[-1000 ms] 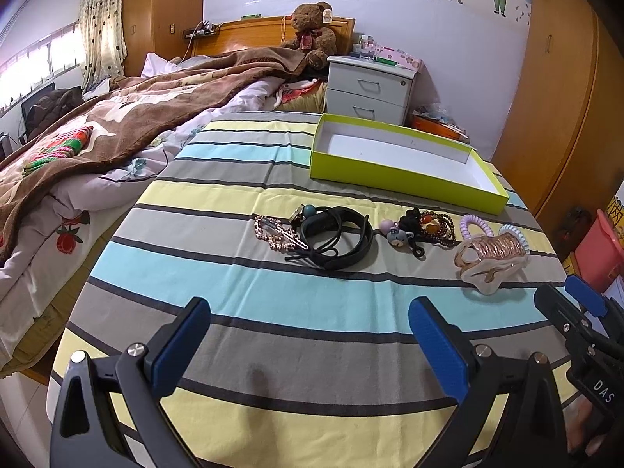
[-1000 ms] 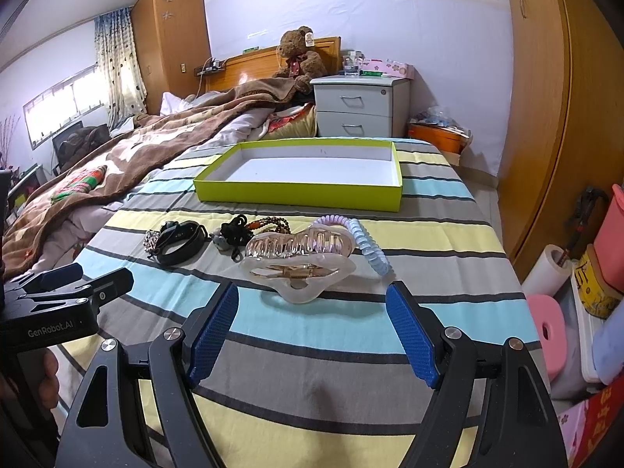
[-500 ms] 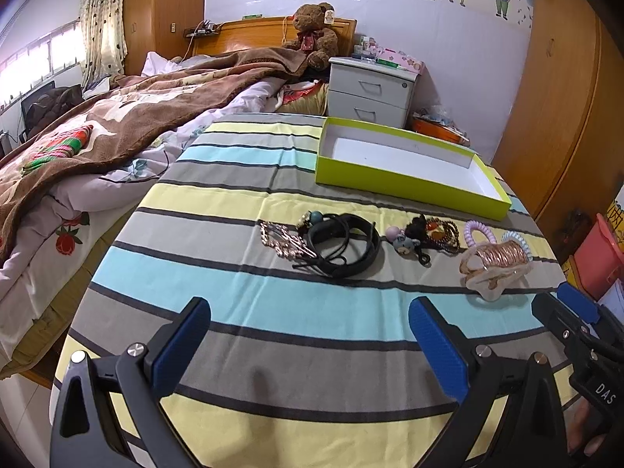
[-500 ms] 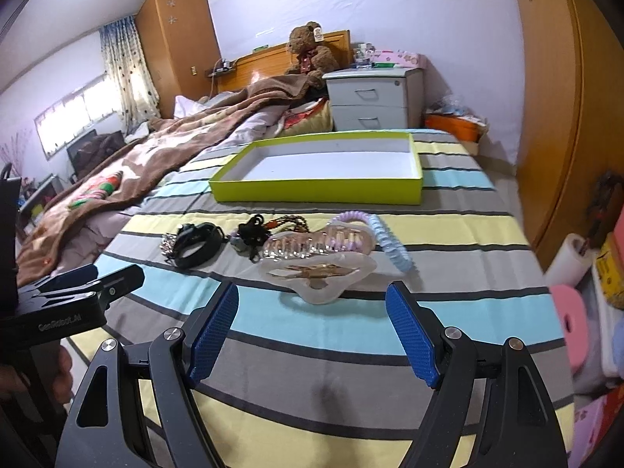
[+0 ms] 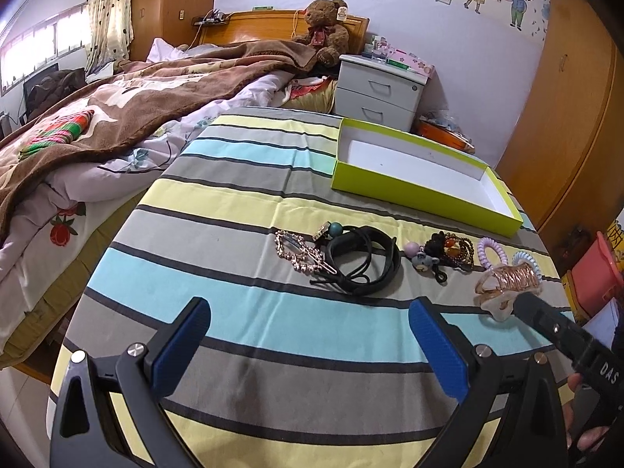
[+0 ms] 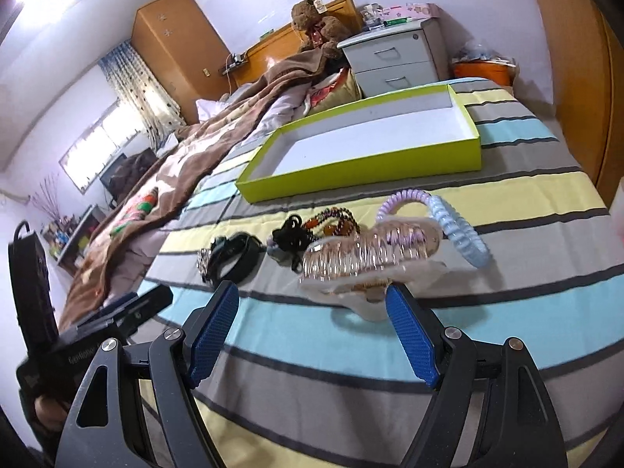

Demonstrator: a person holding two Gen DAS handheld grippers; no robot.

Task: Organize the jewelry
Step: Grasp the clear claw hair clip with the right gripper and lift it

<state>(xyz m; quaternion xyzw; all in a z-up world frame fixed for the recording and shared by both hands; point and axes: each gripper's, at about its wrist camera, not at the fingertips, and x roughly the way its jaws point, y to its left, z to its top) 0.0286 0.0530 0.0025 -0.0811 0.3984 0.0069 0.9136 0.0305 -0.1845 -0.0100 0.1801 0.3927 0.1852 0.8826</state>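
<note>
With its jaws spread wide and empty, the right gripper (image 6: 312, 335) lines up on the hair claw clip (image 6: 370, 261) lying just before the empty green box (image 6: 362, 167), while the left gripper (image 5: 312, 347) waits open.

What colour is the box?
Lime green outside, white inside; the box shows best in the right wrist view.

Jewelry lay in a row across the cloth (image 5: 241, 312), before the box (image 5: 394, 191); from left in the left wrist view: chain (image 5: 298, 251), then strap (image 5: 362, 263) touching it, beads (image 5: 452, 251), coil ties (image 5: 492, 249), and clip (image 5: 507, 284) farthest right; bed (image 5: 97, 124) lay left of the cloth; nightstand (image 5: 380, 91) stood behind the box; bear (image 5: 325, 31) sat left of the nightstand.
</note>
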